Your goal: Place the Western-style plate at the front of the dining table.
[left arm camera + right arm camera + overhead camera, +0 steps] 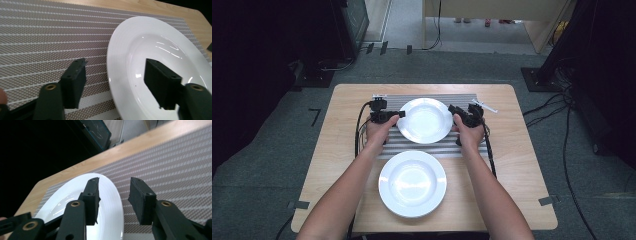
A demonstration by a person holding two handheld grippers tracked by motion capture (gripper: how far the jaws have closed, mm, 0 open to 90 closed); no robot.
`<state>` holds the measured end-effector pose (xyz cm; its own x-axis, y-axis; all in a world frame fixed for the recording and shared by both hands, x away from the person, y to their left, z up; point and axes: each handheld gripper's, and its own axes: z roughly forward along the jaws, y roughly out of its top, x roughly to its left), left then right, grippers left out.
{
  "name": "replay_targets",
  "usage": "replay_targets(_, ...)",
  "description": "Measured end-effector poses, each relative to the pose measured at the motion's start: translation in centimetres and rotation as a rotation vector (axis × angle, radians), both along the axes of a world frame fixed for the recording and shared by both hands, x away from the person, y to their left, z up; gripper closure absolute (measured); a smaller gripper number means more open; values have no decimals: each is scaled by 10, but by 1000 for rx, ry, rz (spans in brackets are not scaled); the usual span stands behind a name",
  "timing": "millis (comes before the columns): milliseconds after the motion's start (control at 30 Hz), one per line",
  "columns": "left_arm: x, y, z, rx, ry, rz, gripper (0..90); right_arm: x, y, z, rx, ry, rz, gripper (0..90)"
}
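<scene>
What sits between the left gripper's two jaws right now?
The left rim of the far plate on the striped mat; the left gripper straddles it with its pads apart from it, seen in the left gripper view.

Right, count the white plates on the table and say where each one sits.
2. One plate lies on the striped mat, between the two grippers. The other plate lies on the bare wood nearer the person.

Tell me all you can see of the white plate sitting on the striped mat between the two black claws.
The plate is round, white and glossy, like glazed ceramic, with a broad flat rim around a shallow sunken well that catches the ceiling light. It looks clean and empty. It lies flat on the grey striped placemat at the far middle of the table. The left gripper and the right gripper straddle opposite edges of its rim with jaws apart, not pressing on it.
</scene>
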<state>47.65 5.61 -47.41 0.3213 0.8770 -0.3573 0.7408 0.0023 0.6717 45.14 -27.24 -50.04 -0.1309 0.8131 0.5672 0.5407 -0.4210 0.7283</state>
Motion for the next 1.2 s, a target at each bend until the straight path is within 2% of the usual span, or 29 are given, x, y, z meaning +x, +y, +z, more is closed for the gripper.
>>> replay_targets(33, -2, 1, 3, 5, -5, -4, 280, -1, -1, 3, -13, -2, 5, 537)
replay_targets(100, -6, 2, 8, 11, -18, -6, 237, -3, -4, 10, -34, 21, 41, 522)
replay_targets(167, -11, 4, 14, 13, -35, -9, 194, -7, -5, 17, -70, 24, 66, 458)
replay_targets(200, -14, 5, 18, 18, -49, -10, 185, -10, -6, 20, -80, 14, 79, 425)
replay_targets(267, -17, 6, 22, 21, -64, -17, 172, -16, -7, 28, -68, -16, 107, 358)
replay_targets(300, -20, 8, 25, 25, -69, -19, 161, -18, -8, 31, -67, -32, 118, 343)
replay_targets(333, -22, 9, 27, 16, -75, -20, 153, -21, -8, 35, -89, -38, 129, 335)
replay_targets(400, -26, 12, 32, 12, -91, -14, 135, -25, -8, 40, -102, -37, 135, 330)
replay_targets(467, -31, 15, 36, 21, -111, -6, 122, -30, -9, 46, -123, -34, 166, 322)
replay_targets(533, -35, 18, 38, 44, -106, 7, 114, -36, -10, 49, -158, -33, 194, 339)
replay_targets(567, -37, 20, 38, 46, -105, 7, 114, -38, -10, 50, -200, -21, 189, 349)
replay_targets(633, -42, 23, 40, 58, -100, 20, 113, -42, -10, 53, -242, -24, 193, 326)
replay_targets(767, -51, 32, 43, 32, -105, 19, 113, -52, -18, 57, -237, -38, 181, 295)
replay_targets(833, -56, 35, 44, 28, -123, 13, 113, -58, -22, 58, -263, -46, 169, 291)
replay_targets(933, -65, 38, 42, 37, -128, 5, 113, -66, -27, 61, -283, -55, 163, 284)
replay_targets(1067, -77, 43, 40, 20, -129, -9, 113, -79, -31, 64, -292, -68, 173, 286)
replay_targets(1200, -91, 48, 39, 11, -146, -18, 113, -93, -34, 66, -314, -82, 185, 287)
